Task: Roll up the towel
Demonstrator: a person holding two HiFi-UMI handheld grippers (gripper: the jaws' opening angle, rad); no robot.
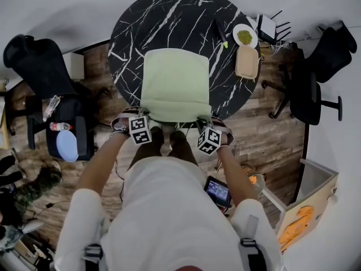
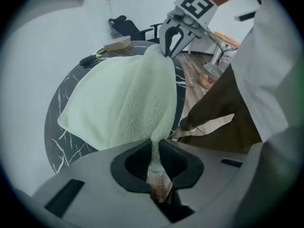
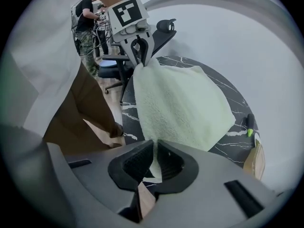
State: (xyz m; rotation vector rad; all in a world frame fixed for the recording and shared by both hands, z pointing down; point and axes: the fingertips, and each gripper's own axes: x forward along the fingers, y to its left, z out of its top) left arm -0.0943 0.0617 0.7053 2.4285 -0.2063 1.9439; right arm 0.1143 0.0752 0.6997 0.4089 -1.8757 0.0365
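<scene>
With left gripper and right gripper each clamped on a near corner of the towel, keep the edge taut and level, then roll evenly forward.

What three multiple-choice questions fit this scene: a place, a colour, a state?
1. The towel lies: A on the floor; B on the round table; C on a chair.
2. The towel is: A pale green; B red; C blue.
3. The grippers are: A both open; B one open, one shut; C both shut on the towel.
Answers: B, the towel spreads over the black marbled table; A, its pile is light green; C, the left gripper and right gripper each pinch a near corner.
</scene>
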